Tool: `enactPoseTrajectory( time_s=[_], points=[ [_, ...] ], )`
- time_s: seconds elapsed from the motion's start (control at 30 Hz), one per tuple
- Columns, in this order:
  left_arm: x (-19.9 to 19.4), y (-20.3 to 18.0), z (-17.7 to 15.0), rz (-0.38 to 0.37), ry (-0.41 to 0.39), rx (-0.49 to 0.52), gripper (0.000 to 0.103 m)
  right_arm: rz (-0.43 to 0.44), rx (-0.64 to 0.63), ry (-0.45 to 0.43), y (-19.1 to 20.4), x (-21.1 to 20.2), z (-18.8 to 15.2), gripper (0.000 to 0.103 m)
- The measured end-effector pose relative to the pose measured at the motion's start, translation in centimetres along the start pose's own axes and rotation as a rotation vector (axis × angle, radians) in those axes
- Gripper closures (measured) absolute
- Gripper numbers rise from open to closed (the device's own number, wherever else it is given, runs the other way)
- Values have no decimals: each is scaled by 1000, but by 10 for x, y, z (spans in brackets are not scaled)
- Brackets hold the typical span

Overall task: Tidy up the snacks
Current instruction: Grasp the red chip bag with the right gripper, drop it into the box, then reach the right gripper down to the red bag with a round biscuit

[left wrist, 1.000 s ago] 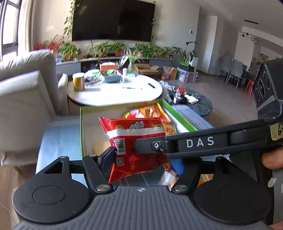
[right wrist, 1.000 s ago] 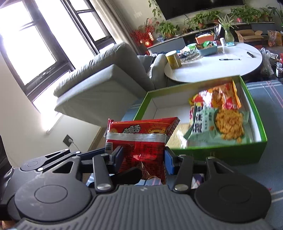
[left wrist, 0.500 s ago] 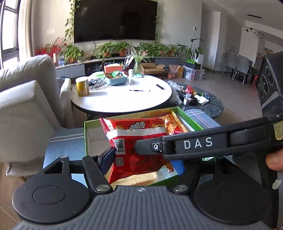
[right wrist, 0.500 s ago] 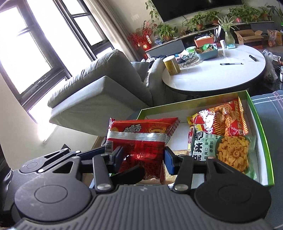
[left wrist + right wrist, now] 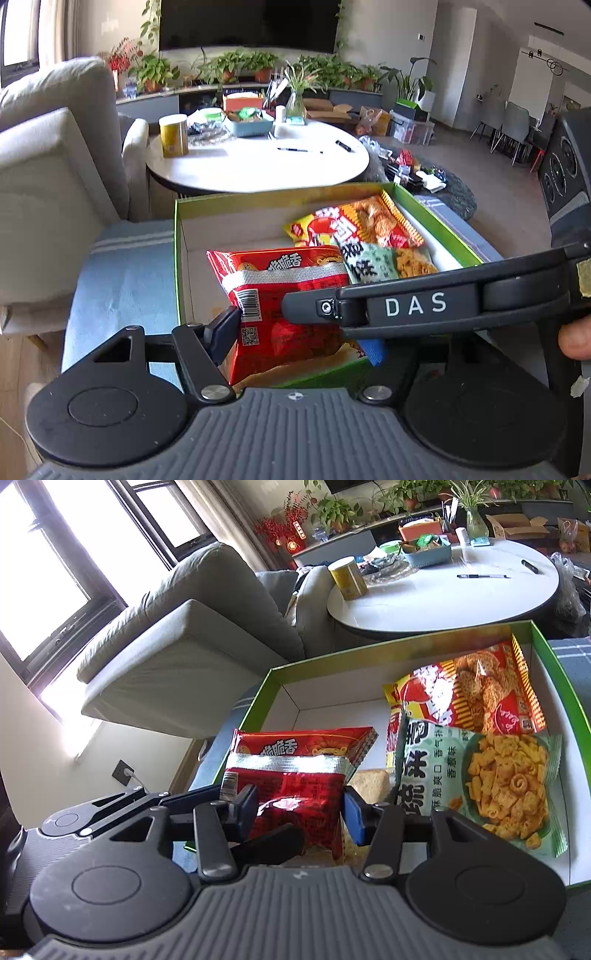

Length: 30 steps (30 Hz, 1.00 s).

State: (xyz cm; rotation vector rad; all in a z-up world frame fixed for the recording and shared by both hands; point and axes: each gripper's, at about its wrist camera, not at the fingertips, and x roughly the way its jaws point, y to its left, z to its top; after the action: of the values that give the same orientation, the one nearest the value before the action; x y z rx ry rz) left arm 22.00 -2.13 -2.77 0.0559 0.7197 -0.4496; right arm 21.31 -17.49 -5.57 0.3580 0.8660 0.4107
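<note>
Pinches a red snack bag (image 5: 295, 775) in the right gripper (image 5: 299, 812), one pad on each side of the bag's lower half. Has just been easing those jaws a little wider, with the bag between them and both pads touching it.

Takes the same bag in the left gripper (image 5: 299, 339): dark pad pressed against the barcode edge, blue pad at the opposite edge, largely hidden behind the right gripper's finger marked DAS, which crosses in front. Shows a person's fingertip (image 5: 576, 339) at the right edge of the left wrist view.

Holds the bag upright over the near left part of the green box (image 5: 177, 258). Cannot tell whether its bottom edge touches the box floor.

Lying flat in the right half of the box: an orange-red snack packet (image 5: 480, 690) towards the far wall, and nearer, overlapping it, a pale green packet of curly crisps (image 5: 480, 775).

Under the box: a blue striped cloth (image 5: 122, 277).

Just beyond the box's far wall: a round white table (image 5: 258, 166) bearing a yellow canister (image 5: 173, 134) and a pen (image 5: 299, 150).

Left of the box: a grey sofa (image 5: 184, 635).
</note>
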Motion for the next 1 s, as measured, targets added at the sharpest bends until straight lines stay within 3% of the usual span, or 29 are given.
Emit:
enactPoseTrajectory(
  time_s=[0.27,0.63,0.83,1.0],
  points=[
    [-12,2,-10,-12,19,-18,37,3,15,40,0,-2,-8,48],
    [-61,-1,-26,3,-33,-37,37,38,8,-40,7,-47,-25,47],
    [-100,2,-46,61,-104,-67,35,63,14,-66,11,-70,-43,46],
    [-117,9,-64,124,-69,-124,34,86,-37,-43,25,-78,-60,46]
  ],
)
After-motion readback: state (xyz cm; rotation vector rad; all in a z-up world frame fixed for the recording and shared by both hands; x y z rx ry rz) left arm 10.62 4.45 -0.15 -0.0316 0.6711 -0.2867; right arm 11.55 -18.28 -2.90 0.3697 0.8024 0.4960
